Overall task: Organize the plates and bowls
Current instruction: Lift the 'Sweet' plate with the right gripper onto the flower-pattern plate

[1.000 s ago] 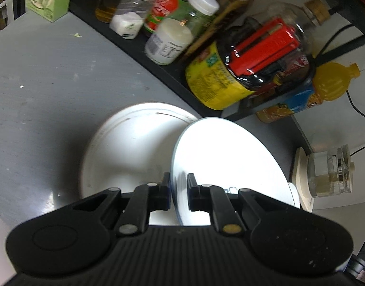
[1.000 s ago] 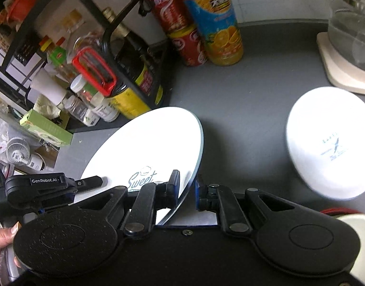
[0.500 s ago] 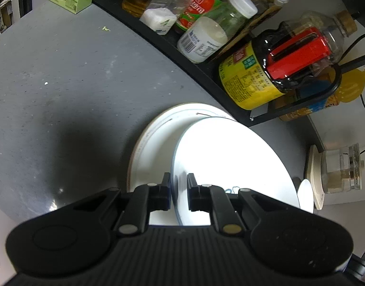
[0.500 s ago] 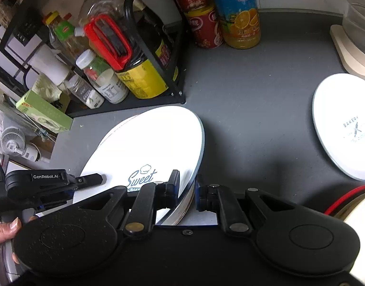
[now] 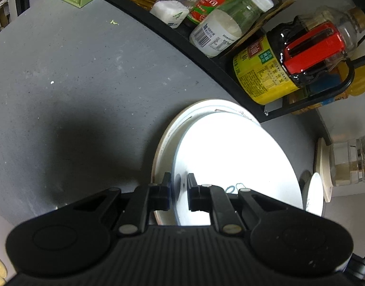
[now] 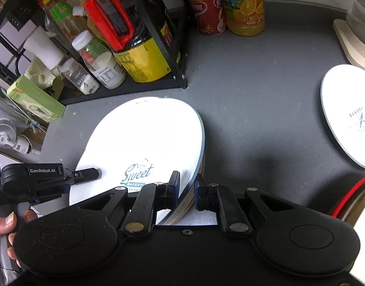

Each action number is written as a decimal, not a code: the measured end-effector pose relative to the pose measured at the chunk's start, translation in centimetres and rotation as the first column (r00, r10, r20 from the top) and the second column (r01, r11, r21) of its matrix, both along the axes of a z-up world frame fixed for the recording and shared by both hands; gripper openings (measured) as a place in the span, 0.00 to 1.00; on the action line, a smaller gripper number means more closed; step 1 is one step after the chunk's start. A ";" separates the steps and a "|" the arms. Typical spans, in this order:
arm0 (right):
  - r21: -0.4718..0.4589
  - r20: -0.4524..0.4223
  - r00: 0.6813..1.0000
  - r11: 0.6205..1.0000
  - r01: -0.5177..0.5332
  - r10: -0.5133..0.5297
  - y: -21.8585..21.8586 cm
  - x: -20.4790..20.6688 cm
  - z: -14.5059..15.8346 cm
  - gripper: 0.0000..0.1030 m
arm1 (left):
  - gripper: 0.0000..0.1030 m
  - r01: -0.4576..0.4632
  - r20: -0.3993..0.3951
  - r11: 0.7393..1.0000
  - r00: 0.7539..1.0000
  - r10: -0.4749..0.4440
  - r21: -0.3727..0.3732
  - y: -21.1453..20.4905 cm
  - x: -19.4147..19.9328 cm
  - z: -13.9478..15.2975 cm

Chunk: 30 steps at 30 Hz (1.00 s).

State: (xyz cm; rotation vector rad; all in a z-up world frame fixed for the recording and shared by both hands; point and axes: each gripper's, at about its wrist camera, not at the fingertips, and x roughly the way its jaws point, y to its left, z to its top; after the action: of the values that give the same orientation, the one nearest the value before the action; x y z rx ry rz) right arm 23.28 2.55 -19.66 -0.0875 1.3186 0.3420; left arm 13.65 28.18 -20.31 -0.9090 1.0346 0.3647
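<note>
A white "Sweet Bakery" plate (image 6: 144, 140) is held by both grippers, one on each side of its rim. My left gripper (image 5: 179, 191) is shut on its left edge and my right gripper (image 6: 186, 191) is shut on its right edge. In the left wrist view the plate (image 5: 232, 162) hangs low over a larger white plate (image 5: 168, 138) that lies on the grey counter (image 5: 75, 76). The lower plate's edge shows under the held one in the right wrist view (image 6: 182, 211). Another white "Bakery" plate (image 6: 349, 114) lies on the counter to the right.
A black rack (image 6: 158, 54) with bottles and jars stands just behind the plates. Red cans (image 6: 206, 12) and an orange juice bottle (image 6: 247, 4) stand beside it. A glass jug on a cream base (image 5: 347, 162) is at the right. A green box (image 6: 34, 100) sits far left.
Both grippers have carried the Sweet Bakery plate left and down, so it now covers most of the larger plate. The Bakery plate has shifted toward the right edge of the right wrist view.
</note>
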 end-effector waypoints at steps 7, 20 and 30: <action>-0.034 -0.025 0.999 0.999 0.036 -0.037 -0.3 -0.5 -1.8 0.11 | 0.10 0.008 0.000 1.000 1.000 -0.008 -0.010 0.0 -0.2 -0.6; -0.034 -0.030 0.998 0.998 0.057 -0.059 -0.2 -0.2 -3.0 0.12 | 0.18 0.044 -0.034 0.997 0.999 -0.043 0.055 0.6 0.6 2.0; -0.023 -0.030 0.997 0.997 0.068 -0.069 -0.1 -0.2 -3.8 0.14 | 0.26 0.039 -0.044 0.990 0.998 -0.033 0.137 1.6 0.5 2.5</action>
State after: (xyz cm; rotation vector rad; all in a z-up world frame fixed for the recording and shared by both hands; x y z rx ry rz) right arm 23.05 2.43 -23.43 -0.0552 1.3525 0.2719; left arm 14.18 29.83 -17.79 -0.7609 1.0498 0.4208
